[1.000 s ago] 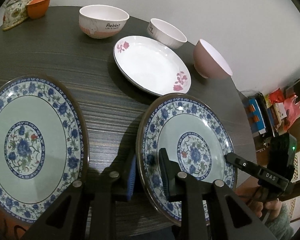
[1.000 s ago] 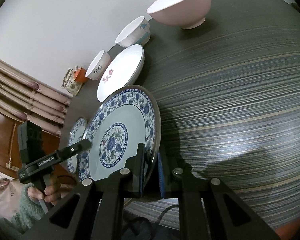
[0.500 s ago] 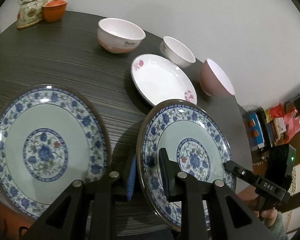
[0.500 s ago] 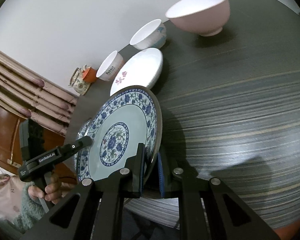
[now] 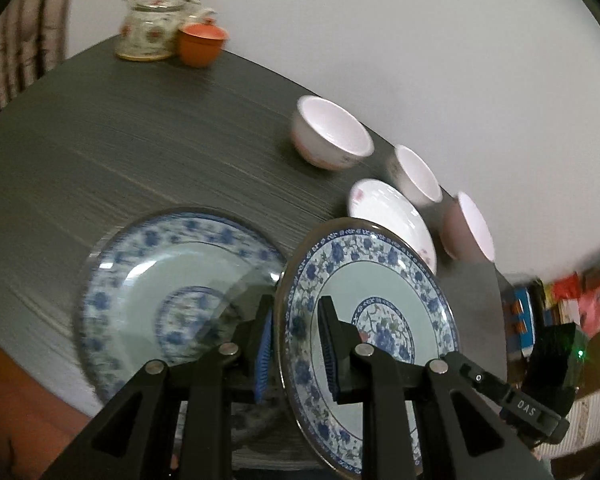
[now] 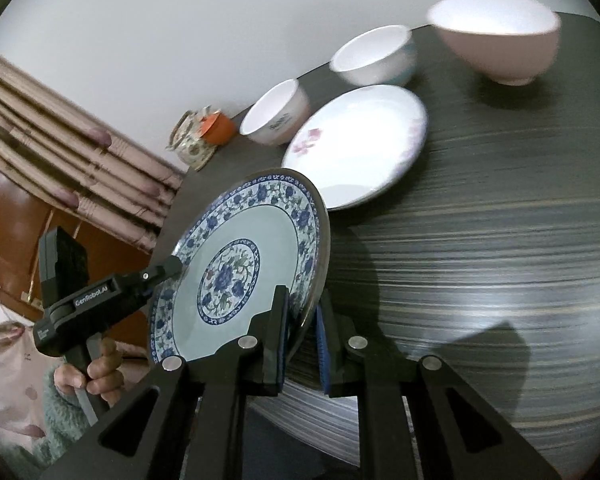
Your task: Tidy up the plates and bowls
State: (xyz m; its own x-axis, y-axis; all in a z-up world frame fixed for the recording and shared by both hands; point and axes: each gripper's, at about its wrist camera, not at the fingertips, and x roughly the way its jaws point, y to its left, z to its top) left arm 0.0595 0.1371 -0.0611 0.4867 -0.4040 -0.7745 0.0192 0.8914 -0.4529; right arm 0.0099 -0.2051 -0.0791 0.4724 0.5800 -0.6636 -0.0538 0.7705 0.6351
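Observation:
A blue-flowered plate point(image 5: 380, 300) hangs tilted above the dark table. My left gripper point(image 5: 296, 316) is shut on its near rim, and my right gripper point(image 6: 302, 304) is shut on the opposite rim of the same plate point(image 6: 240, 256). A second blue-flowered plate point(image 5: 160, 288) lies flat on the table, its right edge under the held plate. Beyond them lie a white plate with pink flowers point(image 5: 392, 220), two white bowls point(image 5: 332, 136) point(image 5: 416, 174) and a pink bowl point(image 5: 470, 228).
A flowered teapot point(image 5: 152, 24) and an orange cup point(image 5: 202, 42) stand at the far edge of the table point(image 5: 120, 140). A wall runs close behind the bowls. In the right wrist view, curtains point(image 6: 60, 120) hang on the left and a person's hand point(image 6: 100, 372) holds the left gripper's handle.
The held plate has risen and travelled left with both grippers; its rim now overlaps the flat blue plate. The bowls and the white plate look farther off.

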